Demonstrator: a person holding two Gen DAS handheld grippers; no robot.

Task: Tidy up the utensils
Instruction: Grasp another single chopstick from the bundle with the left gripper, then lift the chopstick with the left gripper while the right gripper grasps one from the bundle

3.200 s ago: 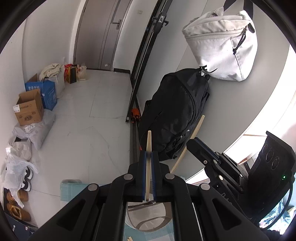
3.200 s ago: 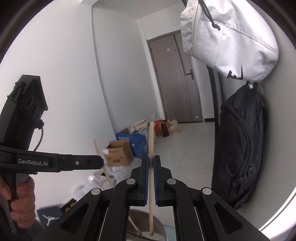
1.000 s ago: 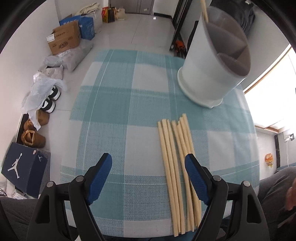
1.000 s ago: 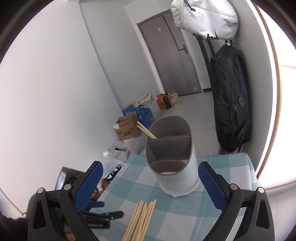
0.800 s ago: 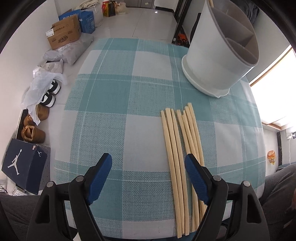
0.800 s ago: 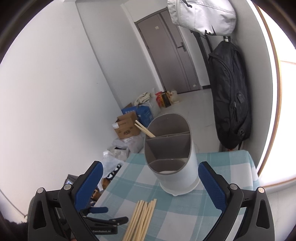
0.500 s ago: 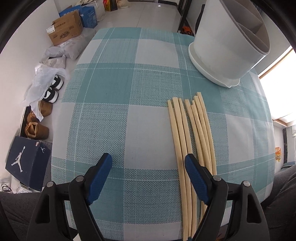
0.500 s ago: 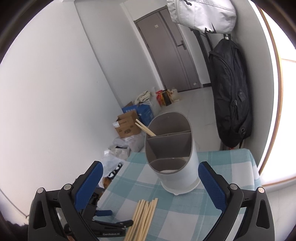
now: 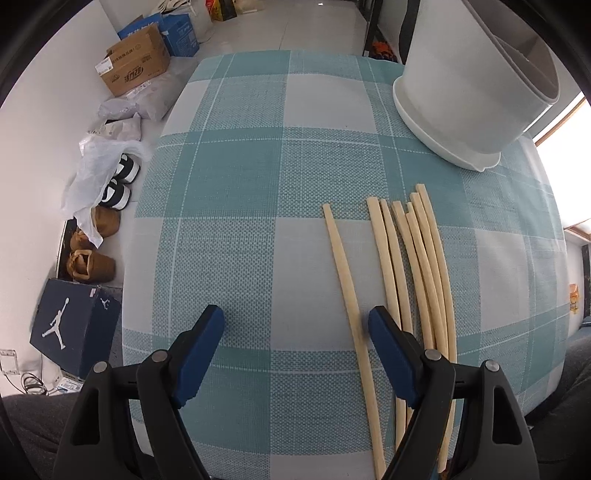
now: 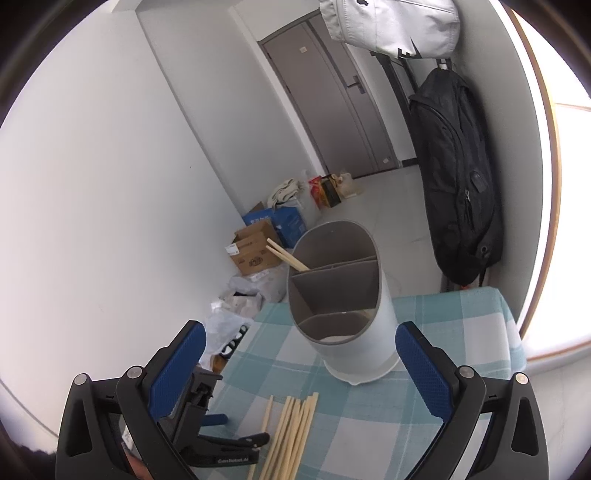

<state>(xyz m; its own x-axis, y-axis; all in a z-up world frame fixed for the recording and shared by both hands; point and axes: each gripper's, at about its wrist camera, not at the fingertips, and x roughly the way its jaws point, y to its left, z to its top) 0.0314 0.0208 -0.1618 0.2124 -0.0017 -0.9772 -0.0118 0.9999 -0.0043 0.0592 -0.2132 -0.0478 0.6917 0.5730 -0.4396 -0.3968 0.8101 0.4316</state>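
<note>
wooden pale chopstick (image 9: 345, 273): lone one, just inside left claw (image 9: 295, 325)'s right pad
claws: both wide open, empty
risk: rolls away on closing

White walls (image 10: 110, 166), grey door (image 10: 332, 103), pale tiled floor (image 9: 295, 26), bright window (image 10: 565, 221) right.

Hidden and cut-off parts
The chopsticks (image 9: 413, 280) run under the left gripper (image 9: 295, 332); the utensil holder (image 9: 469, 85) is cropped on top.
</note>
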